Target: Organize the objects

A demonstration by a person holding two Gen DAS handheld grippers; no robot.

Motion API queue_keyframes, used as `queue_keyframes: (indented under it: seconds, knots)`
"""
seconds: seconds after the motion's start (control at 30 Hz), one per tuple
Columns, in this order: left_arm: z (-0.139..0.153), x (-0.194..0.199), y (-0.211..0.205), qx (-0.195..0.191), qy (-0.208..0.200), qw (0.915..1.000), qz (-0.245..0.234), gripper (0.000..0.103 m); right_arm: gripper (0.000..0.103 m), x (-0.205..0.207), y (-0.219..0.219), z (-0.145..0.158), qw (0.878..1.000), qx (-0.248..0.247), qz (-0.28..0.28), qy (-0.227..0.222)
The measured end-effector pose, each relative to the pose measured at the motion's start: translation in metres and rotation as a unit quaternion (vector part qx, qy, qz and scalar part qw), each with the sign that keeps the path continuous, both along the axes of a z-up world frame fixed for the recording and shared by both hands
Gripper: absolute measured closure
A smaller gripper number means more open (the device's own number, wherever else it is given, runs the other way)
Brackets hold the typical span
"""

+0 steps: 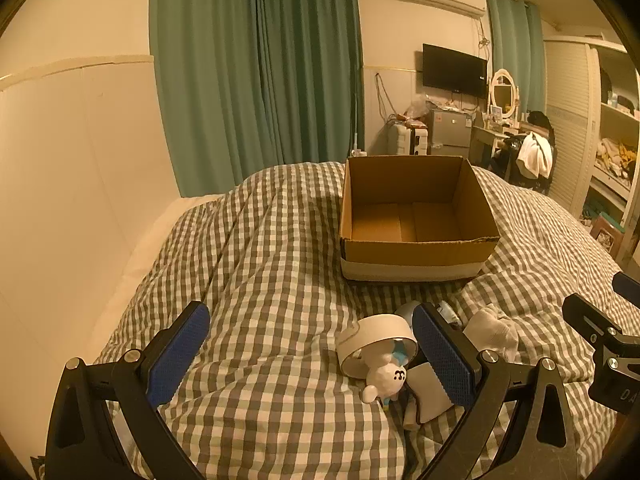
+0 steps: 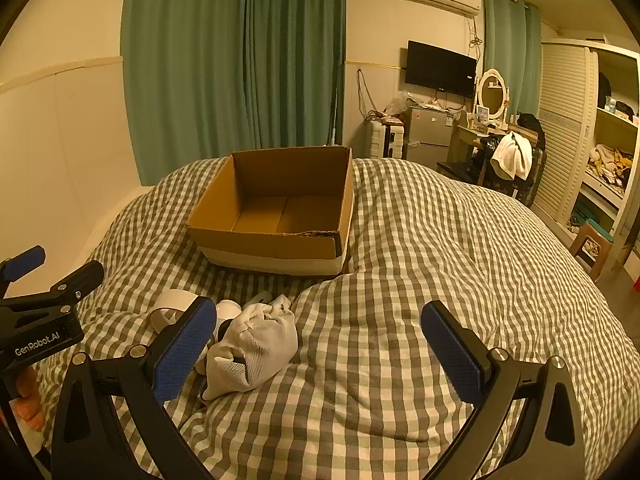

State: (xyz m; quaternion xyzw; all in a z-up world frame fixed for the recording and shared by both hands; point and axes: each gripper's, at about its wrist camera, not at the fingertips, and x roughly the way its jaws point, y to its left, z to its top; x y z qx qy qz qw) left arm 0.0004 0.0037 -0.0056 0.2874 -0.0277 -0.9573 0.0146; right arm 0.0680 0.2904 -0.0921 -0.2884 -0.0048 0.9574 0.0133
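Observation:
An open, empty cardboard box stands on the checked duvet; it also shows in the right wrist view. Small objects lie in a huddle in front of it: a white tape roll, a white toy figure, a pale flat piece and a crumpled white cloth. My left gripper is open above the duvet, its right finger beside the toy. My right gripper is open and empty, its left finger next to the cloth.
The bed fills the foreground, with a cream wall on the left and green curtains behind. At the far right stand a small fridge, a dressing table with a mirror, a chair draped with a towel and open shelves.

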Motion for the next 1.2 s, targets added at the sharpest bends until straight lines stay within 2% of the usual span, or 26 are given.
queue_keyframes:
  seconds: [0.57,1.2]
  knots:
    - [-0.010,-0.002,-0.002,-0.005,-0.016,0.9998,0.009,0.000,0.000,0.000,-0.005,-0.004,1.000,-0.003,0.013,-0.011]
    - [-0.011,-0.004,-0.008,0.025,-0.023,0.9994,0.003,0.000,0.000,-0.003,-0.009,-0.008,1.000,0.005,0.015,-0.018]
